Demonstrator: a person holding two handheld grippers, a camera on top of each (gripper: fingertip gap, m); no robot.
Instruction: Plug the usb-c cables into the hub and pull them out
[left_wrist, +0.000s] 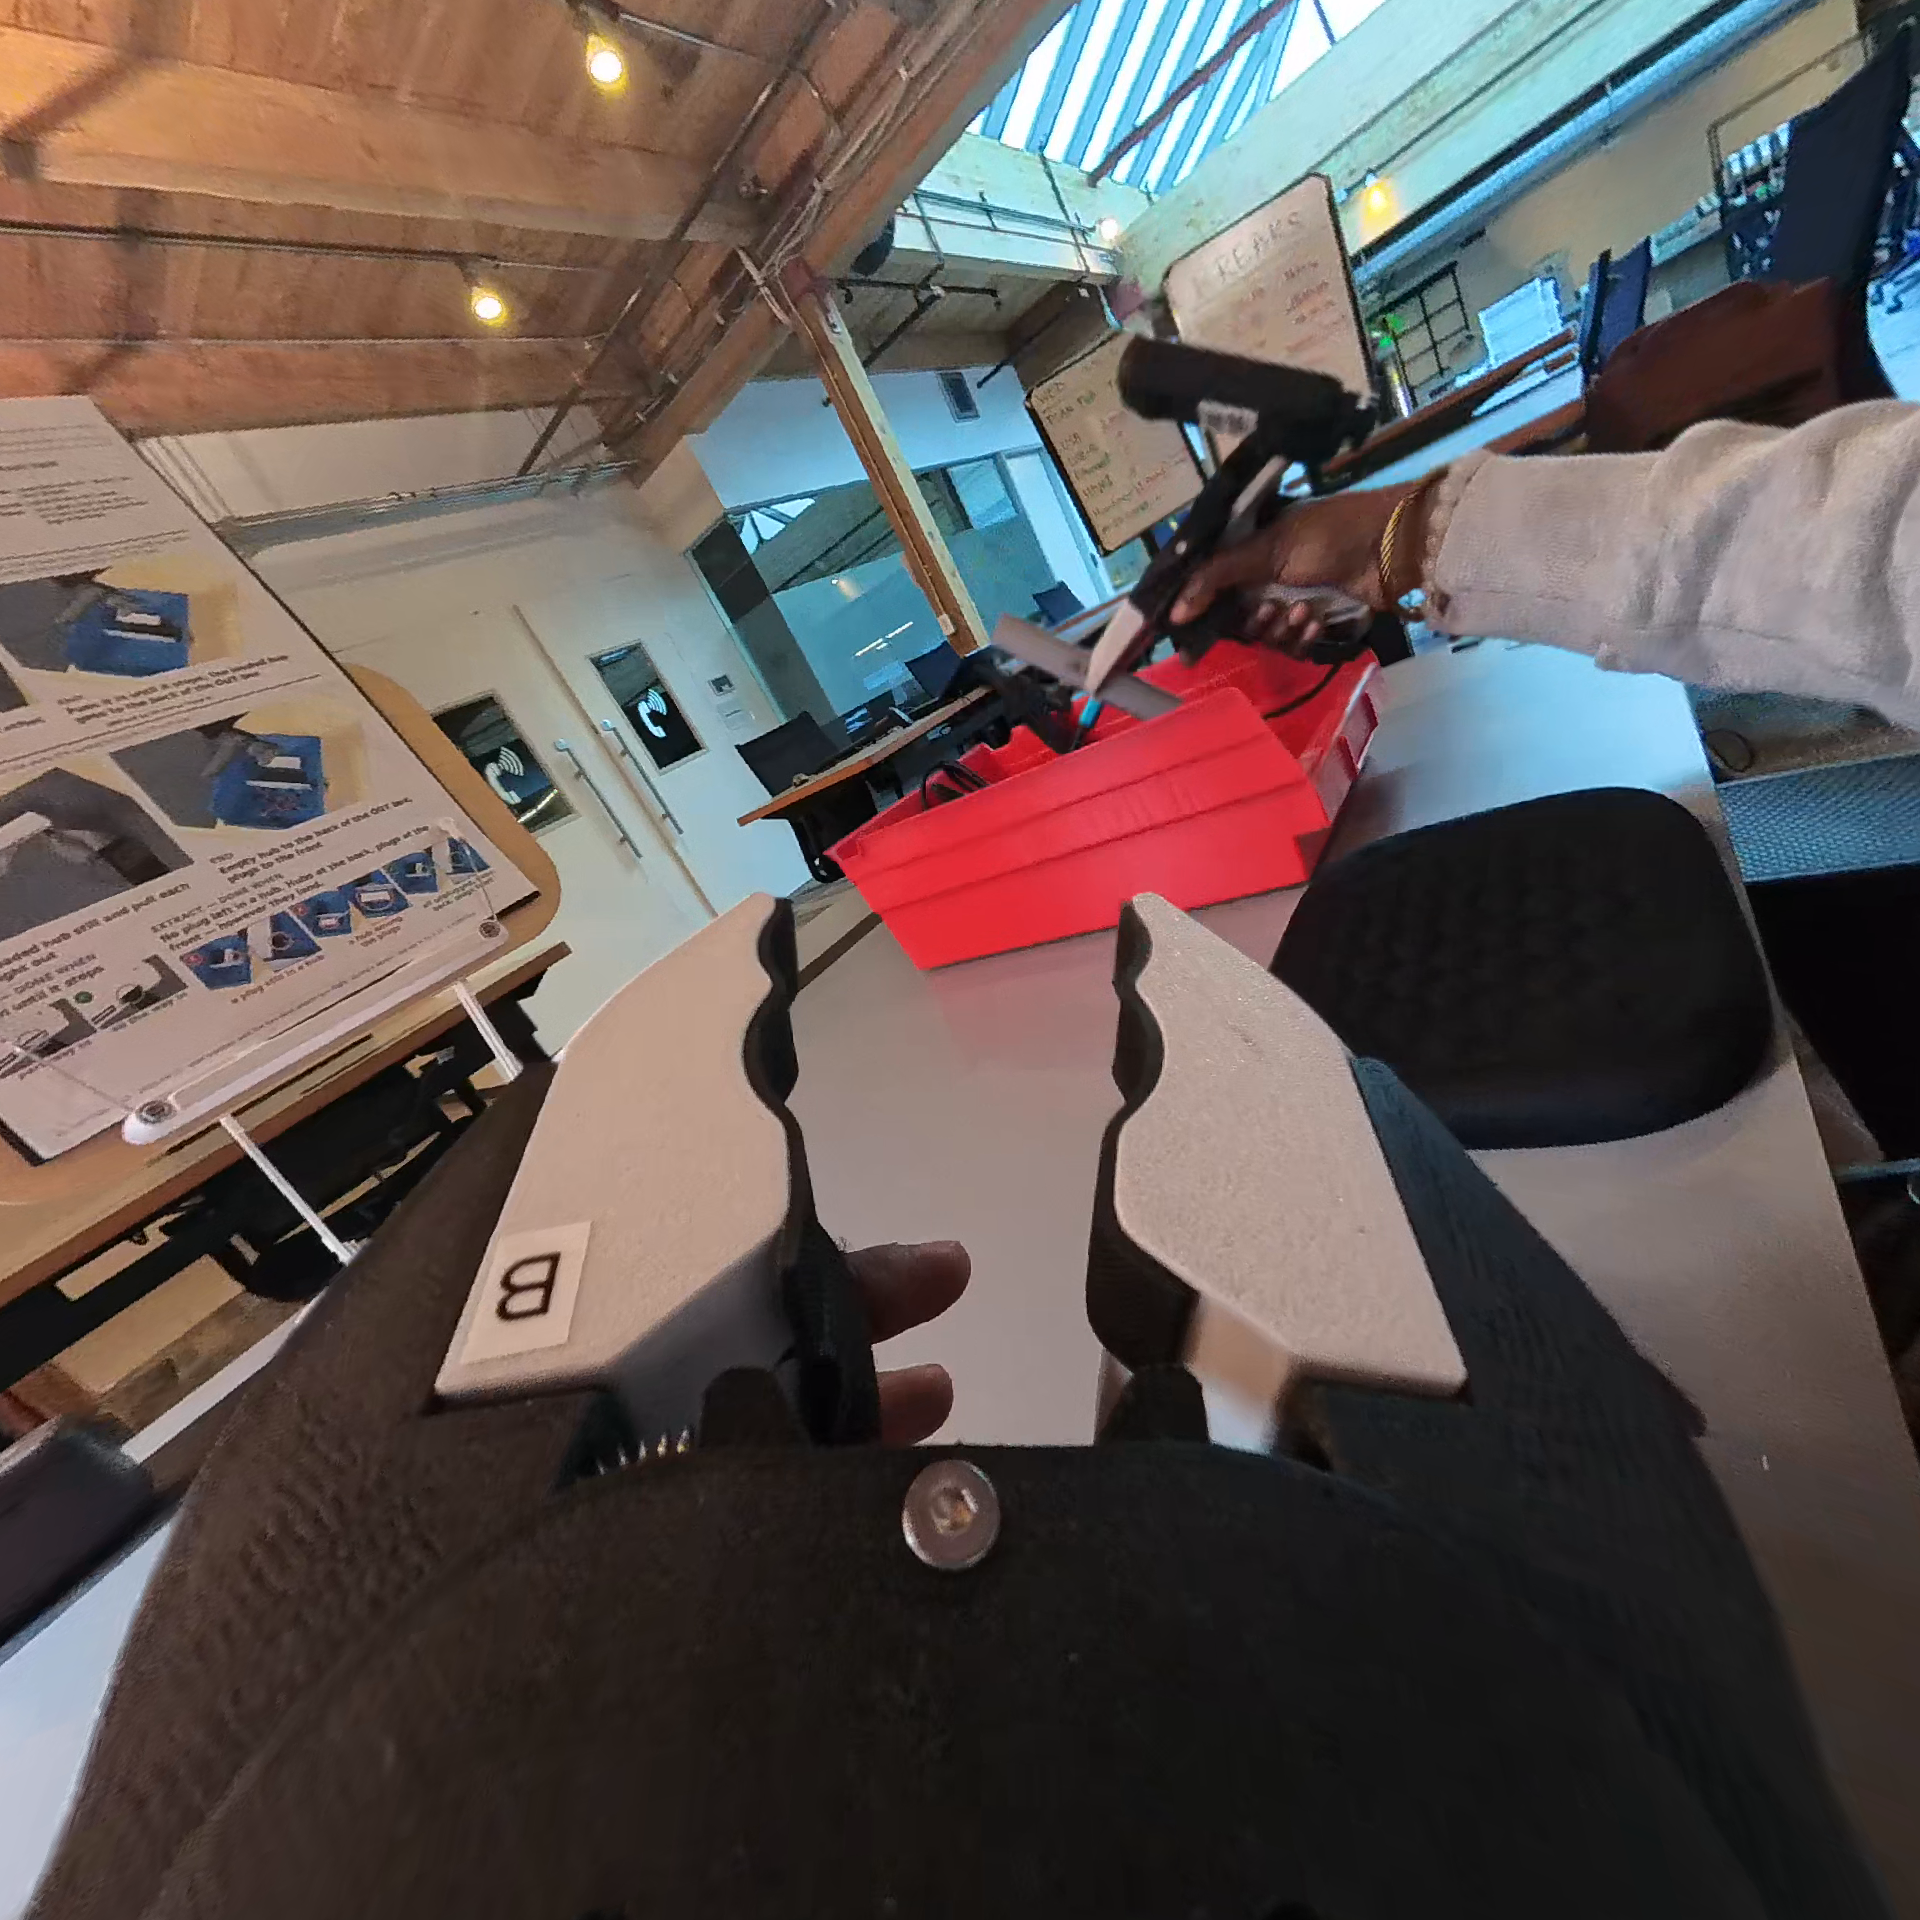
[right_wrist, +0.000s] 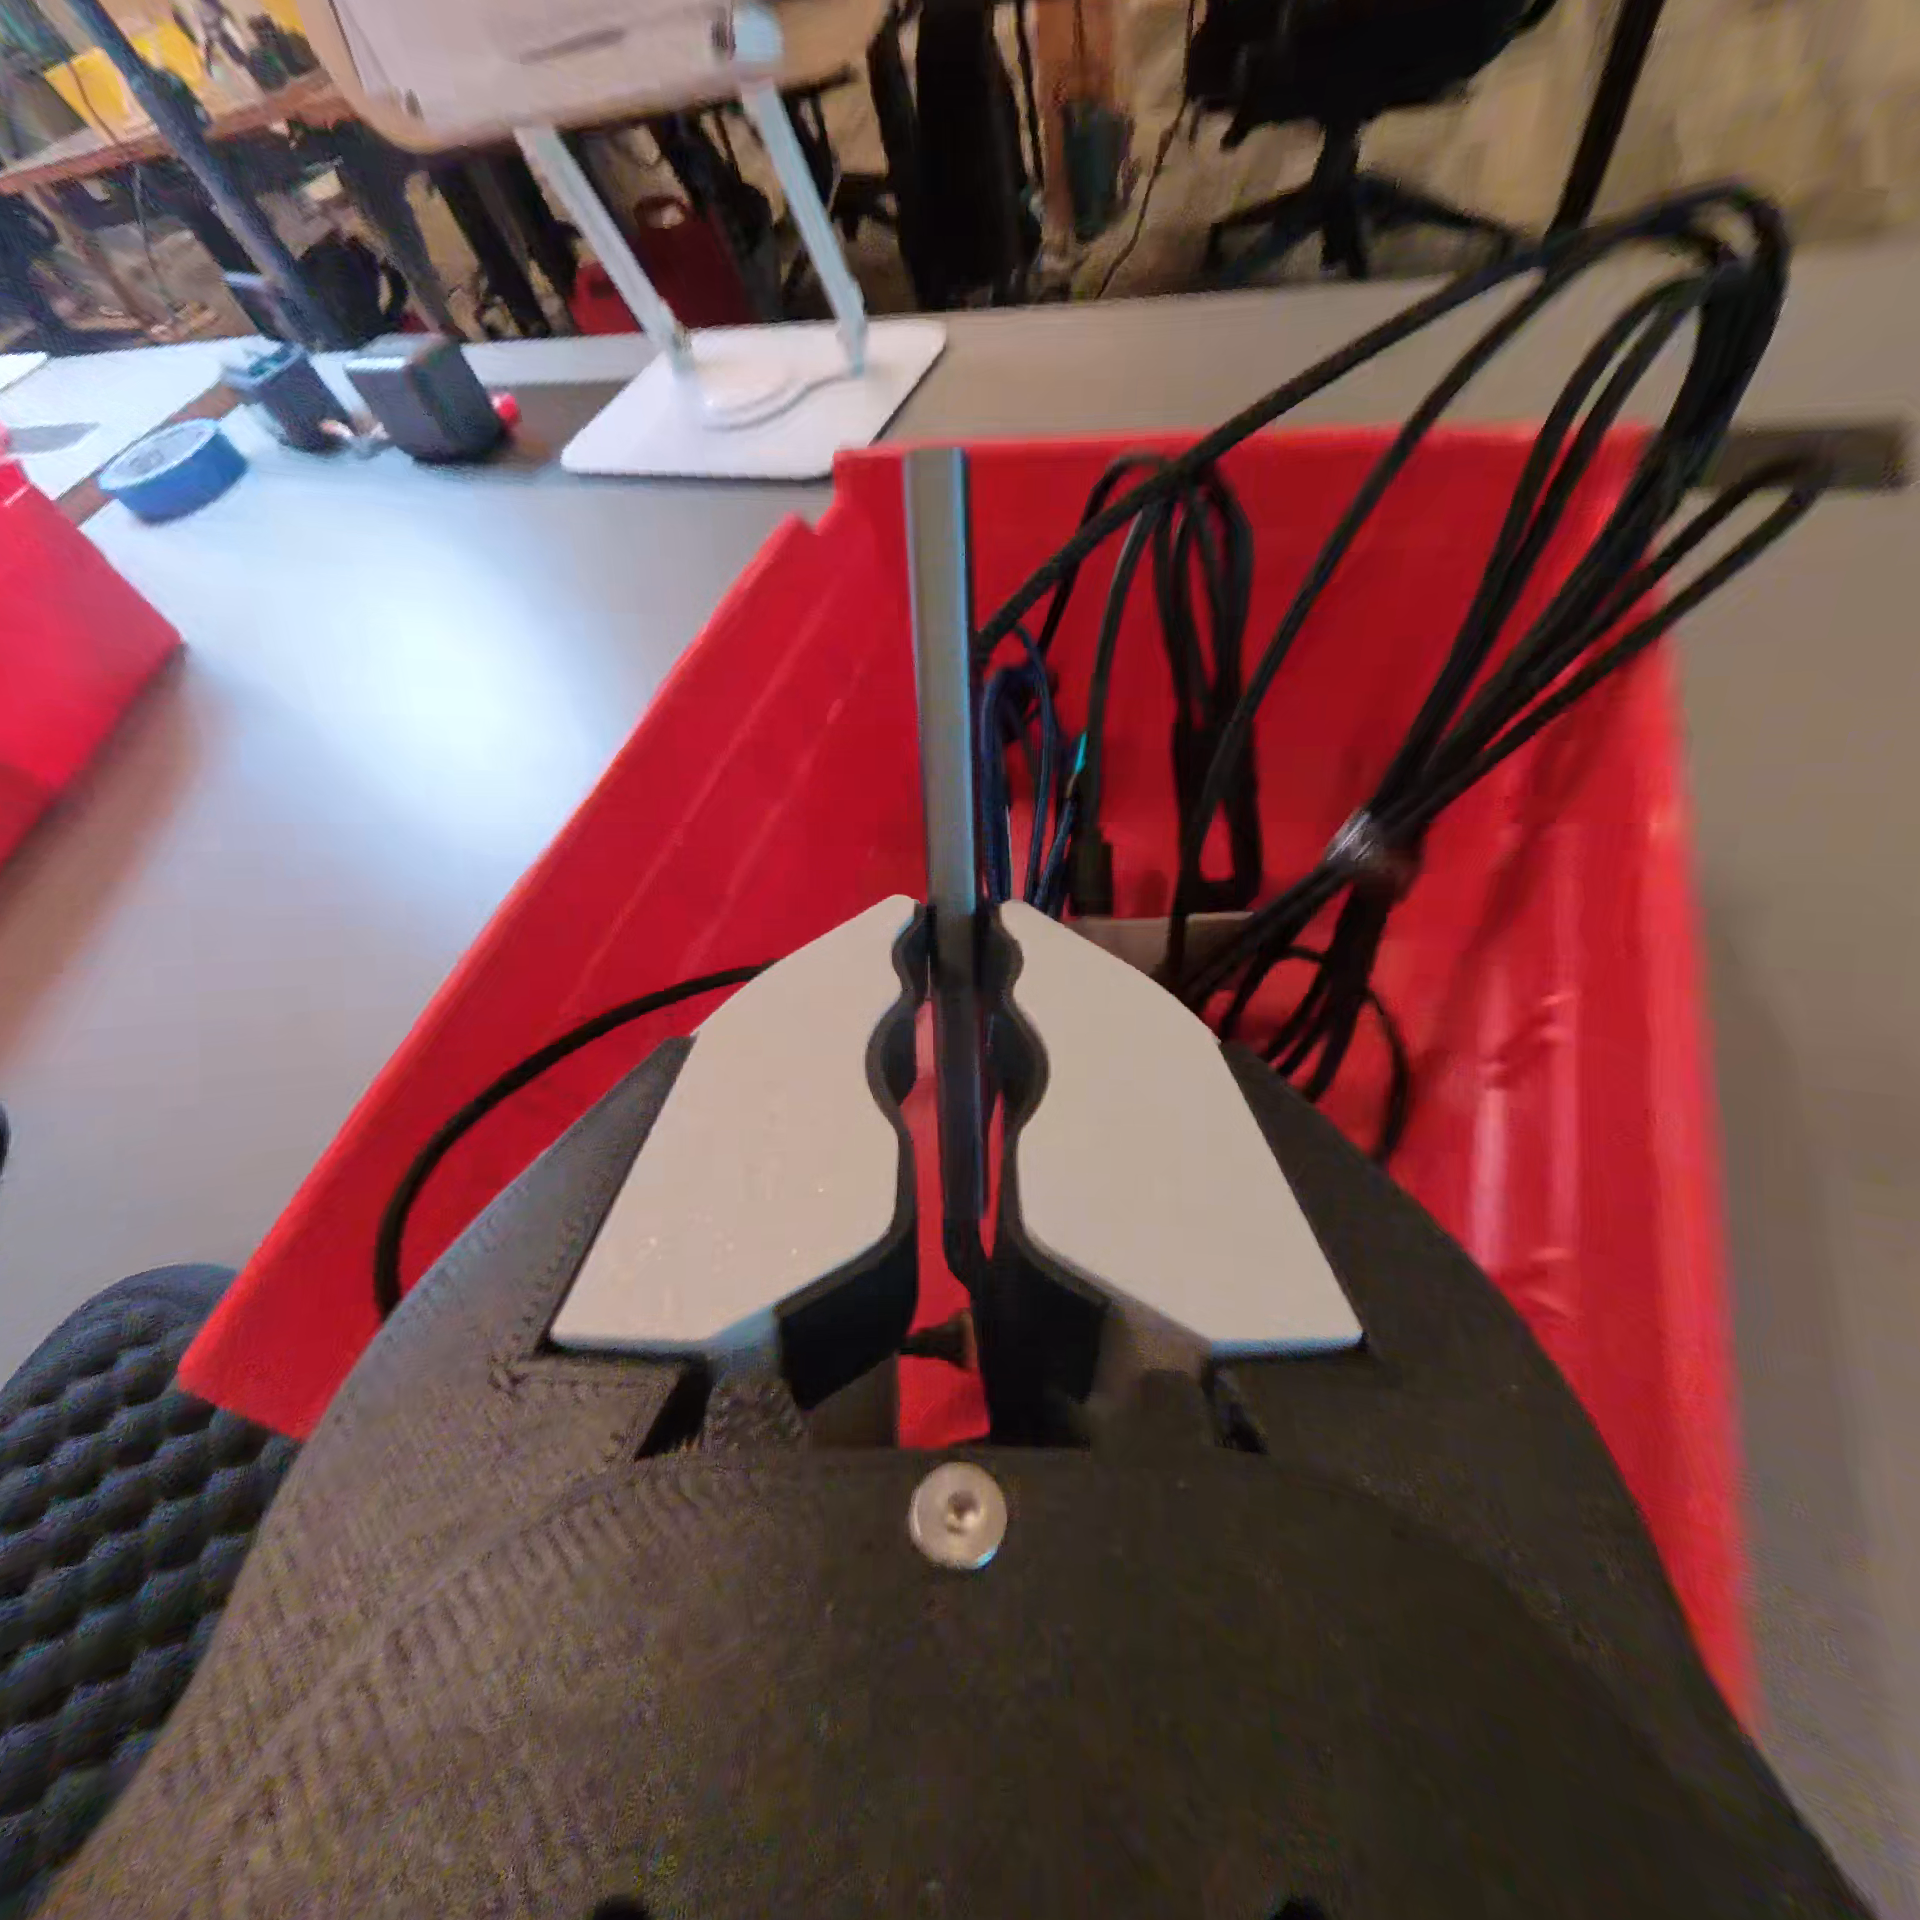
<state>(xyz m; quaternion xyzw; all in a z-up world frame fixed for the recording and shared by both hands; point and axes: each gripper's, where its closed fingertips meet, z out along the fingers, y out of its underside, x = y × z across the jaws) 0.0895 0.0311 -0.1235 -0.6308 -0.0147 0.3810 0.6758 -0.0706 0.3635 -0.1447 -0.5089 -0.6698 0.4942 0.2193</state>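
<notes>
My right gripper (right_wrist: 958, 920) is shut on a slim grey hub (right_wrist: 938, 665), held edge-on above a red bin (right_wrist: 1558, 935). Black cables (right_wrist: 1205, 707) hang from the hub's right side into the bin, and a tied bundle of black cables (right_wrist: 1361, 847) loops over the bin's far rim. In the left wrist view the right gripper (left_wrist: 1117, 665) holds the grey hub (left_wrist: 1049, 649) over the same red bin (left_wrist: 1081, 831). My left gripper (left_wrist: 951, 920) is open and empty, low over the grey table (left_wrist: 966, 1091), short of the bin.
A black mesh pad (left_wrist: 1527, 966) lies right of the left gripper. An instruction board (left_wrist: 208, 790) on a white stand (right_wrist: 758, 395) stands at the left. A blue tape roll (right_wrist: 171, 468), small black items (right_wrist: 421, 400) and a second red bin (right_wrist: 62, 644) sit beyond. Spacing between my two grippers at the tips: around 35 cm.
</notes>
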